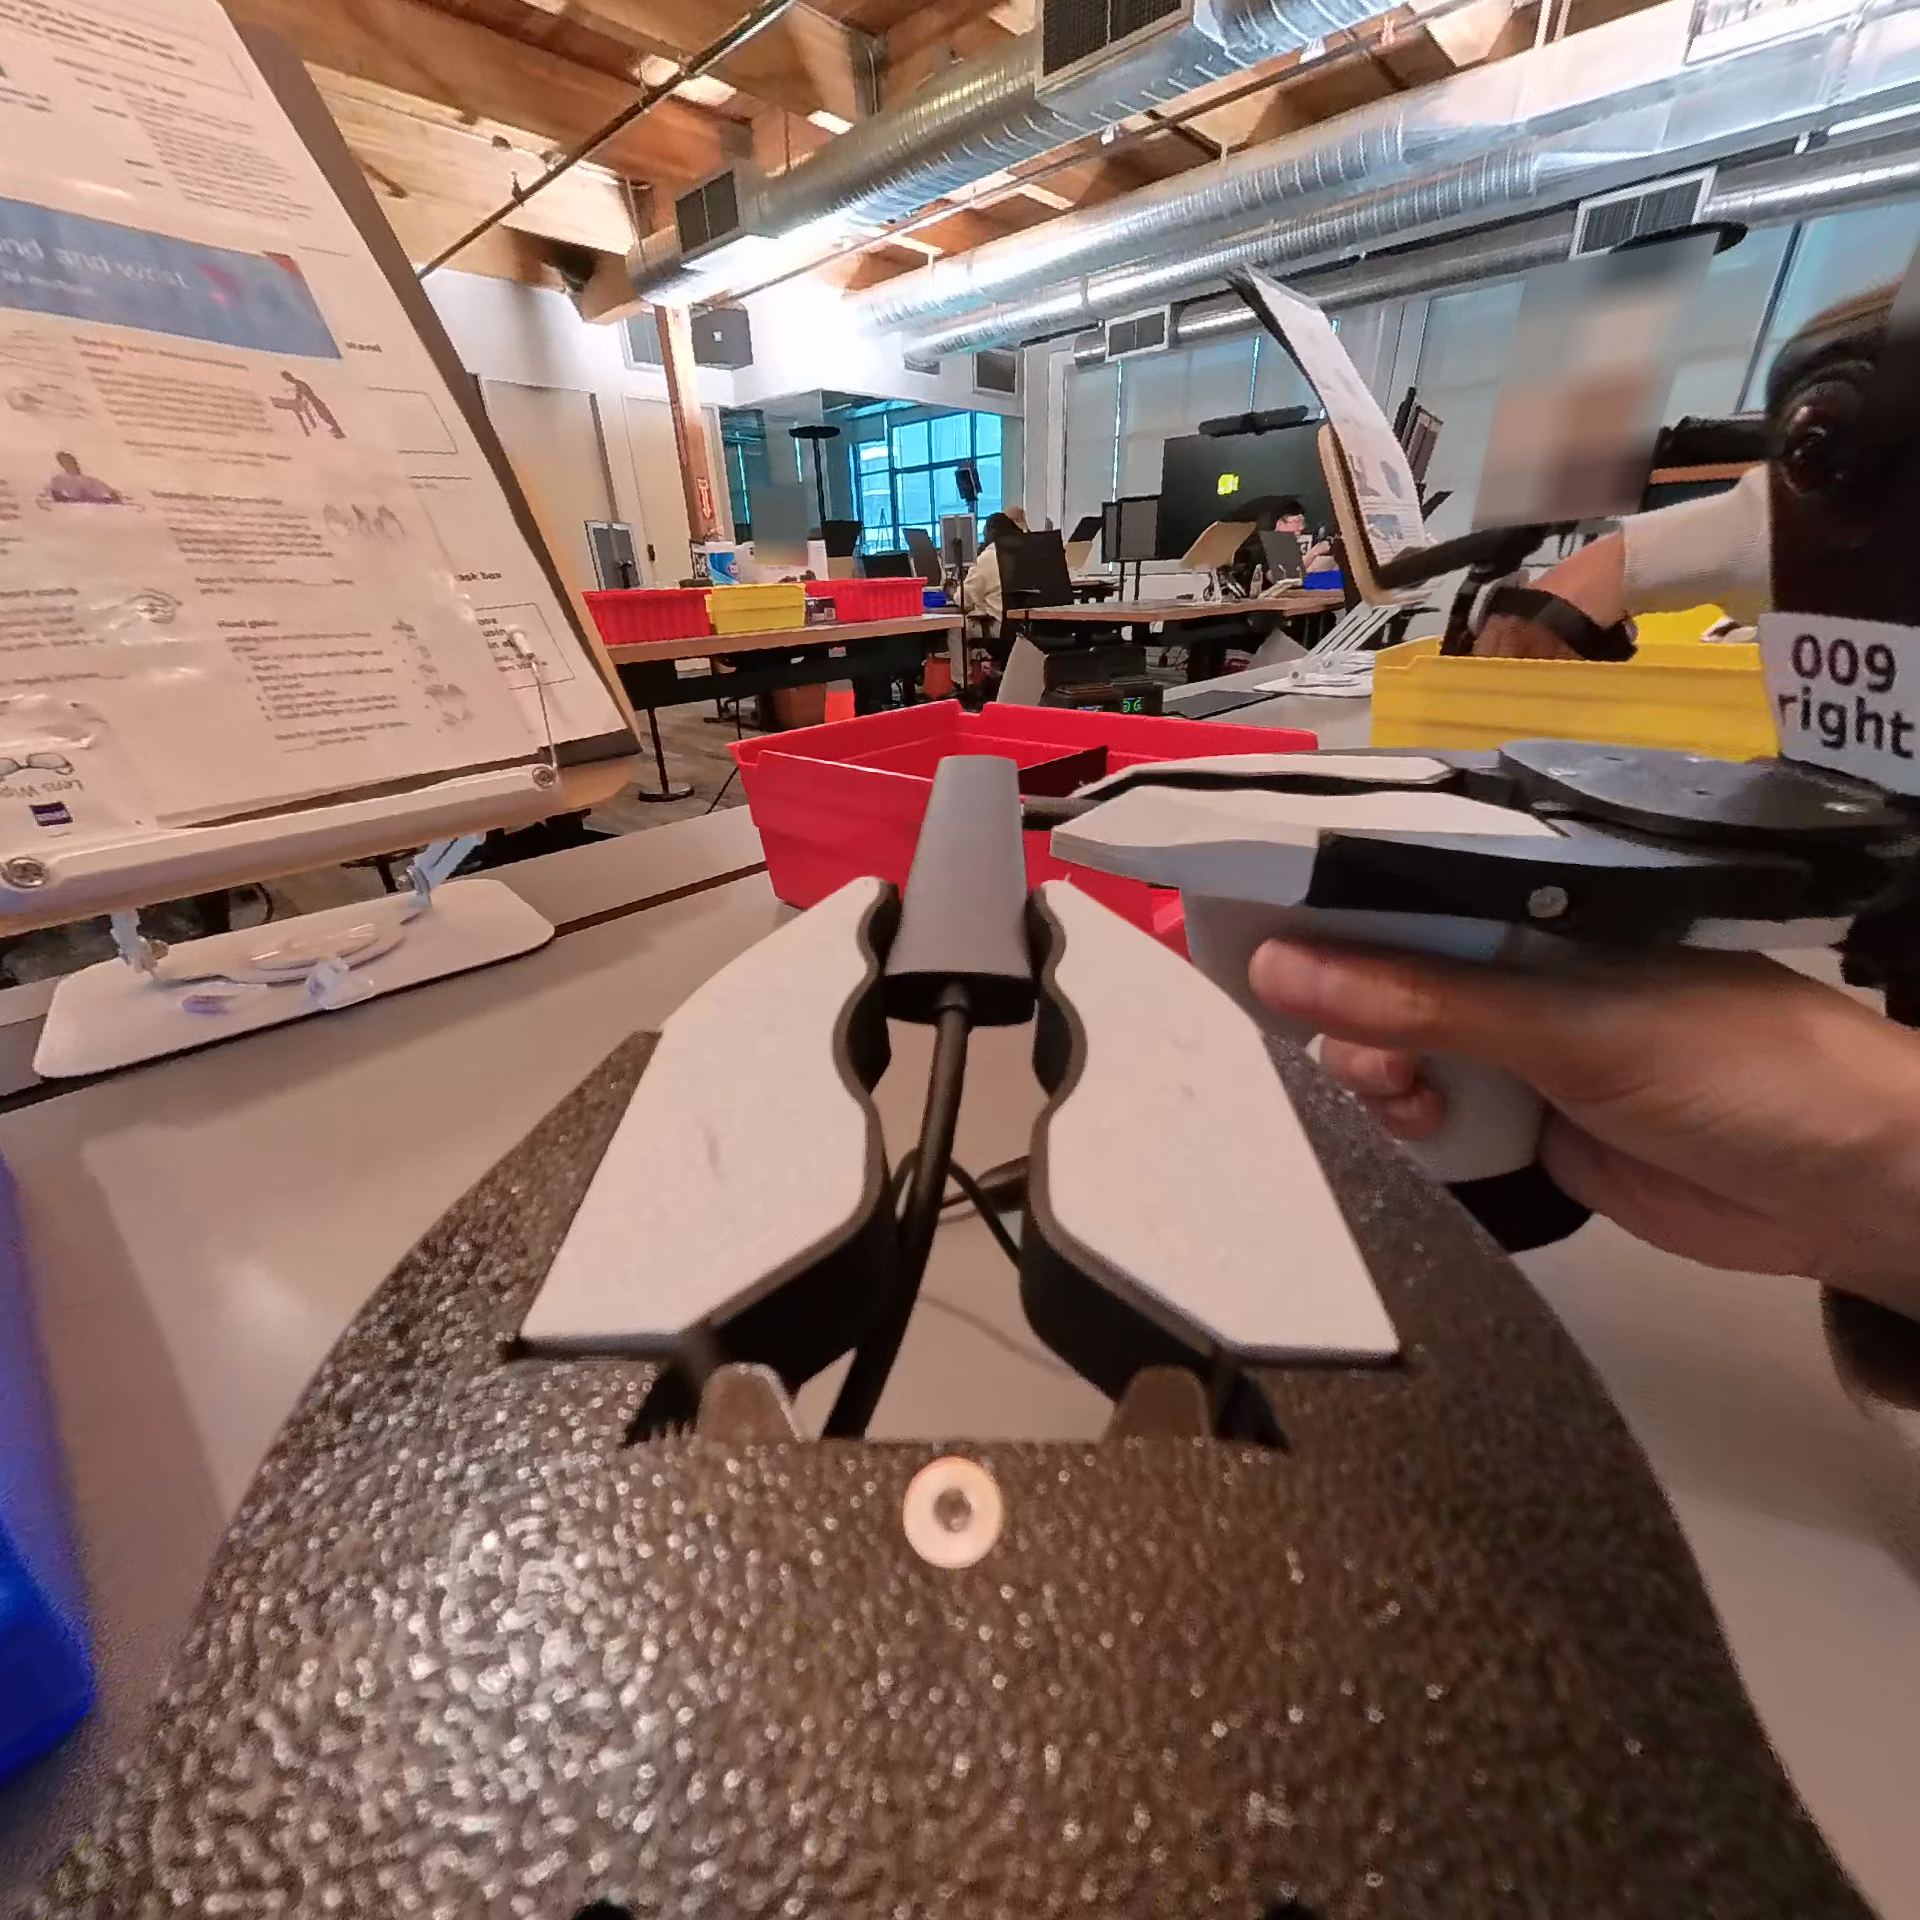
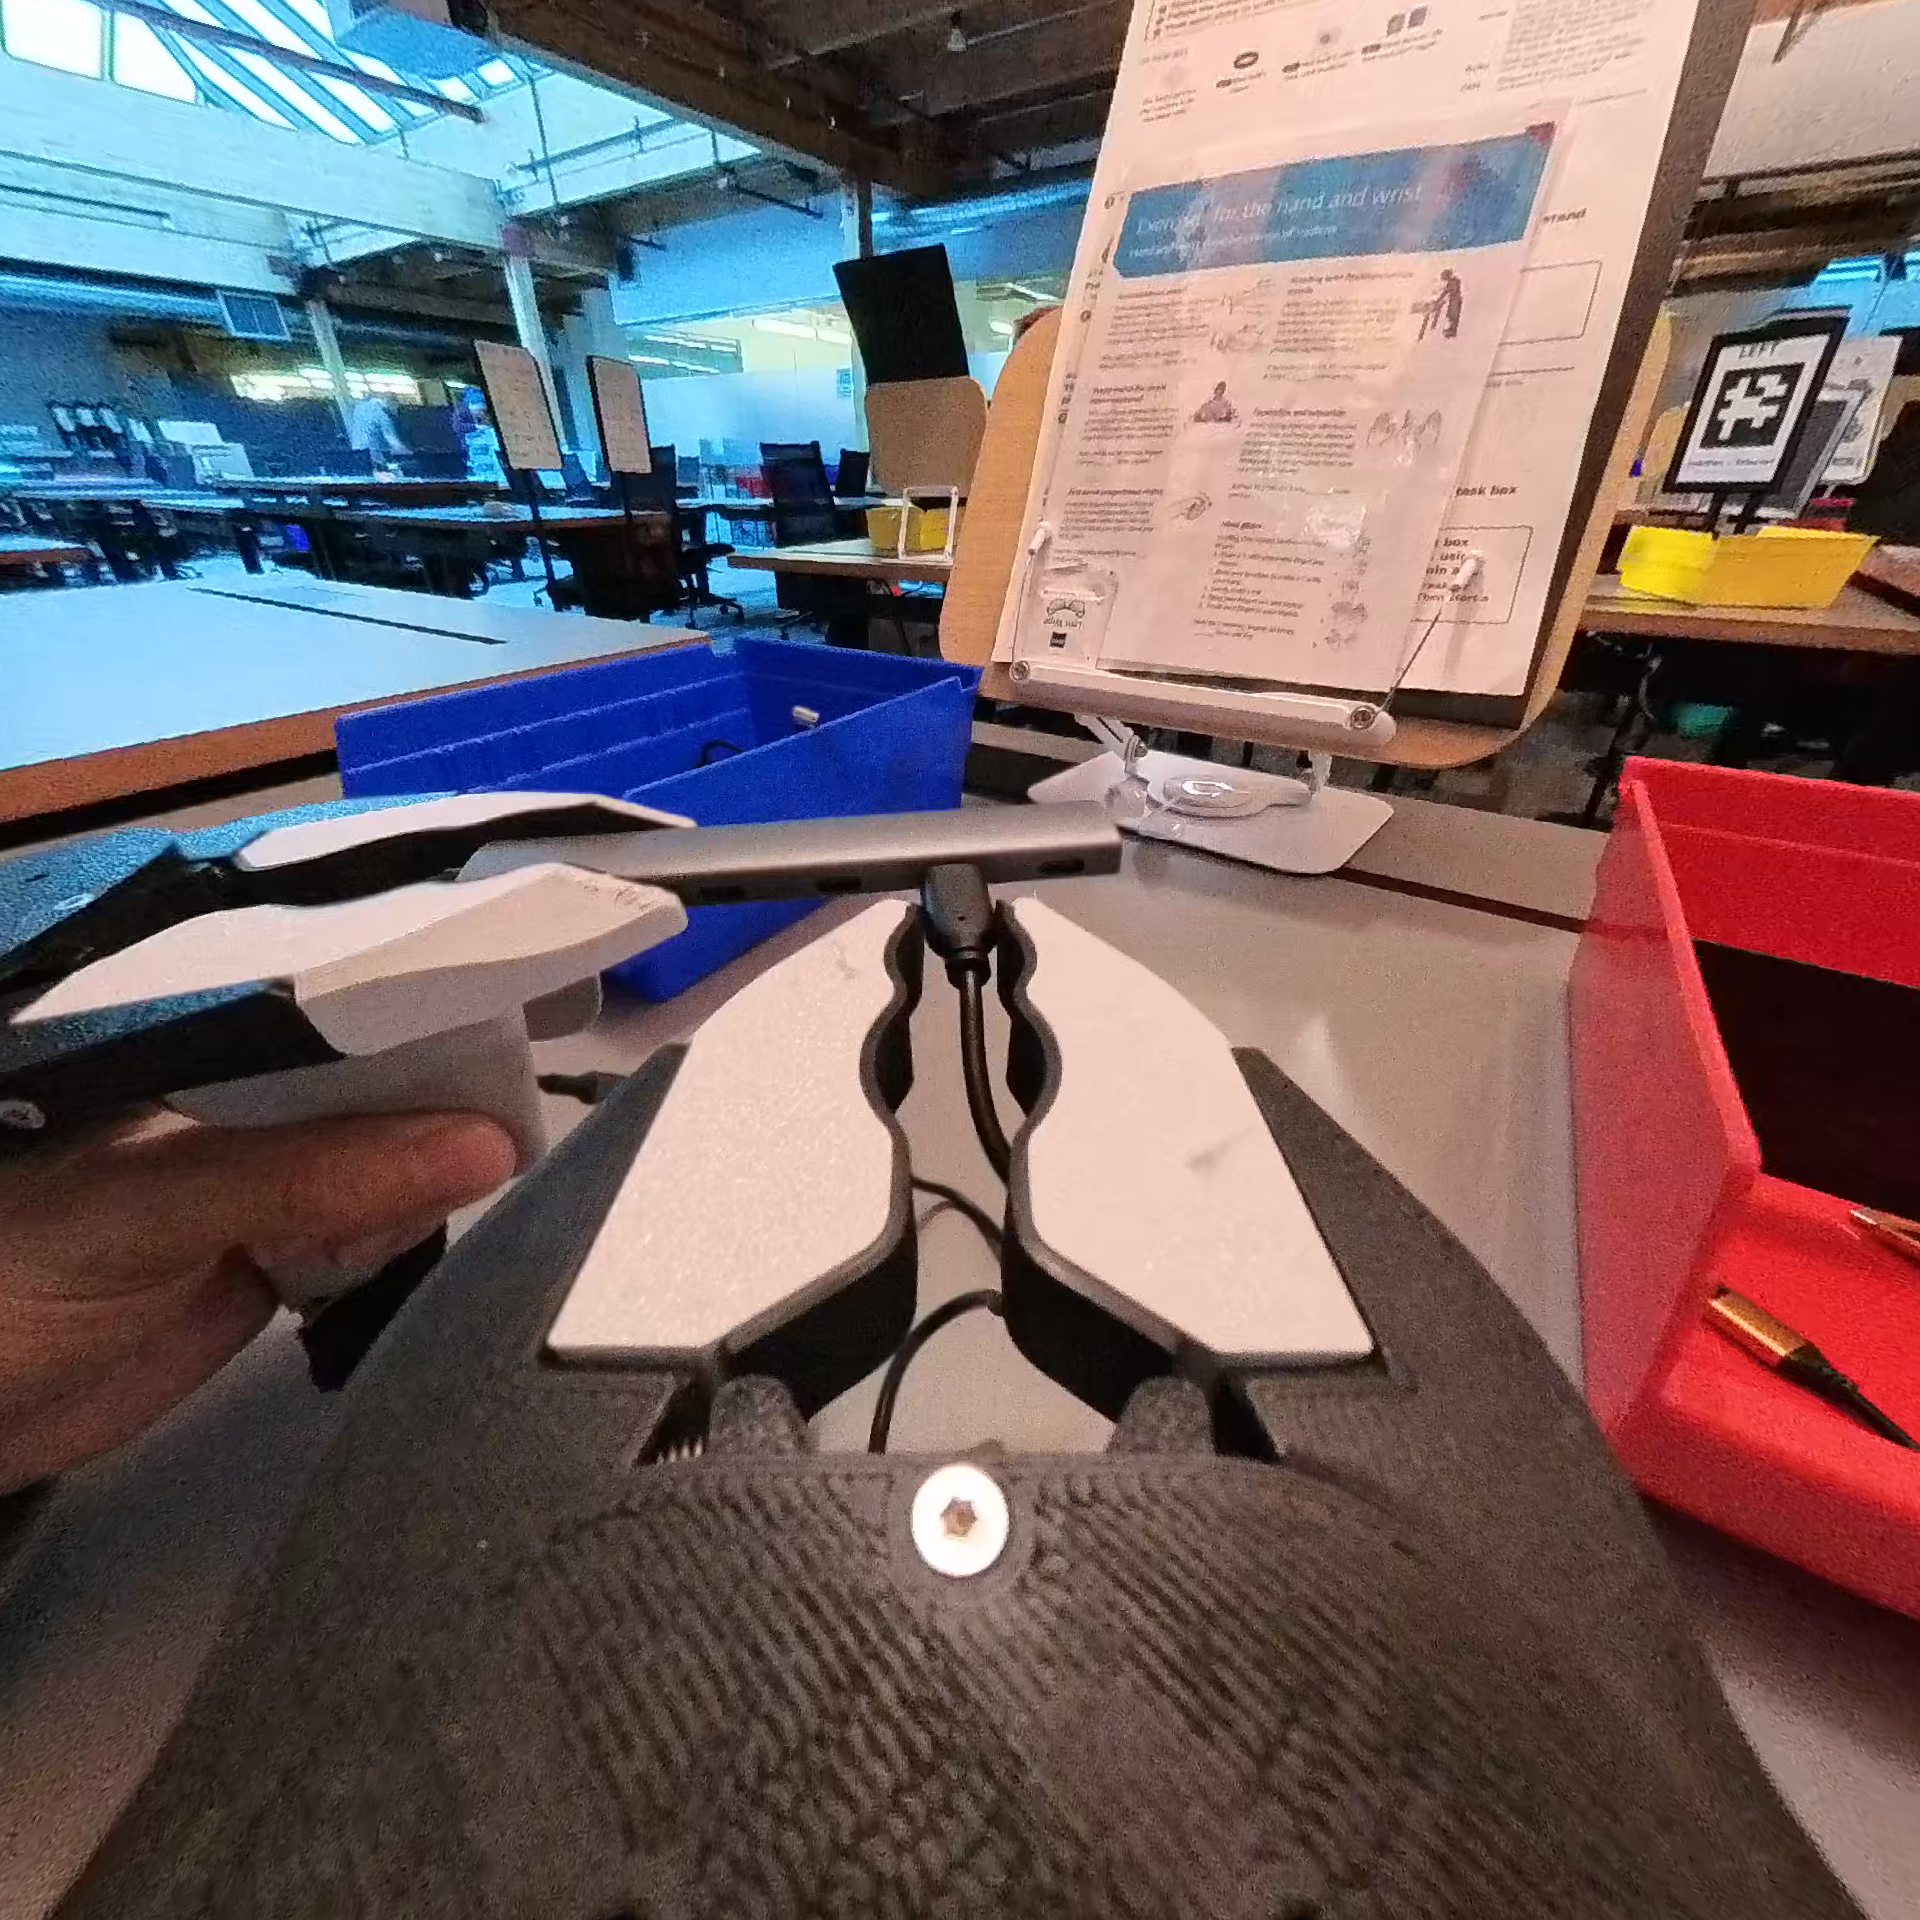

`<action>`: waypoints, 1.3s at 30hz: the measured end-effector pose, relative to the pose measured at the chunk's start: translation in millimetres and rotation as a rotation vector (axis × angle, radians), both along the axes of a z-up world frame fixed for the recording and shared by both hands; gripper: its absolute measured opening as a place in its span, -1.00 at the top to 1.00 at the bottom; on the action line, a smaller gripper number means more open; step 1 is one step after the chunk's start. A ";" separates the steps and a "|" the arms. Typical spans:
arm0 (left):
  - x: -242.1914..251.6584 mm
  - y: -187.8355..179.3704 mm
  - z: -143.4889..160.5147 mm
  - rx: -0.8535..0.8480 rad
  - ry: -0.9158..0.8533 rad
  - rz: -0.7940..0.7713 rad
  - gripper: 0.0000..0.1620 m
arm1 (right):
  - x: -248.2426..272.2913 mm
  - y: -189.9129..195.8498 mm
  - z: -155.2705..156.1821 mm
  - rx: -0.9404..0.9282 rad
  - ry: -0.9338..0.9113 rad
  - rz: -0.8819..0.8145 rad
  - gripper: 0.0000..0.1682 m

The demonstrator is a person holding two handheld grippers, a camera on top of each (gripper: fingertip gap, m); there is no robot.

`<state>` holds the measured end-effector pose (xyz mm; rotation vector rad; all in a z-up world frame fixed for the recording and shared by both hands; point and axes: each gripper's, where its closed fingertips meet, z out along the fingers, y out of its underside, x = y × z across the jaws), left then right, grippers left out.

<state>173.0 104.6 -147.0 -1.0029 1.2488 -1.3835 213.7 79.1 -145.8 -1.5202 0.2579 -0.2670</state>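
Note:
My left gripper [image 1: 961, 904] is shut on the near end of a slim grey hub [image 1: 964, 831], which points away from me above the table. A black cable [image 1: 940, 1091] leaves that end and hangs down between my fingers. My right gripper [image 1: 1070, 810] comes in from the right, level with the hub's side. In the right wrist view the hub [image 2: 831, 852] lies crosswise. My right gripper [image 2: 958, 920] is shut on a black plug [image 2: 954, 899] that sits against the hub's near side. The plug's cable [image 2: 977, 1070] runs down between the fingers. My left gripper [image 2: 665, 868] holds the hub's left end.
A red bin [image 1: 852, 800] stands just beyond the hub; in the right wrist view it [image 2: 1662, 1039] holds gold-tipped pieces [image 2: 1766, 1340]. A blue divided bin [image 2: 831, 769] and a paper stand [image 2: 1299, 416] sit at the table's far side. A yellow bin [image 1: 1558, 696] stands farther back.

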 end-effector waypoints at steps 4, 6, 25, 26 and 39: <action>1.5 0.7 -3.7 -0.042 0.018 -0.018 0.71 | 1.5 0.7 -1.2 -0.001 -0.048 -0.029 0.84; 1.9 0.8 -5.2 -0.077 0.029 -0.032 0.71 | 1.7 0.6 -0.7 0.000 -0.083 -0.041 0.84; 0.9 1.1 1.5 -0.003 0.078 0.054 0.70 | 1.5 -0.9 -3.9 -0.099 0.002 0.031 0.85; -0.9 1.0 7.5 0.012 0.068 0.064 0.70 | -0.4 -0.1 1.5 -0.069 0.038 0.056 0.85; -11.0 -7.5 31.5 0.030 0.009 0.049 0.68 | -13.3 -11.4 24.5 -0.081 -0.081 -0.021 0.85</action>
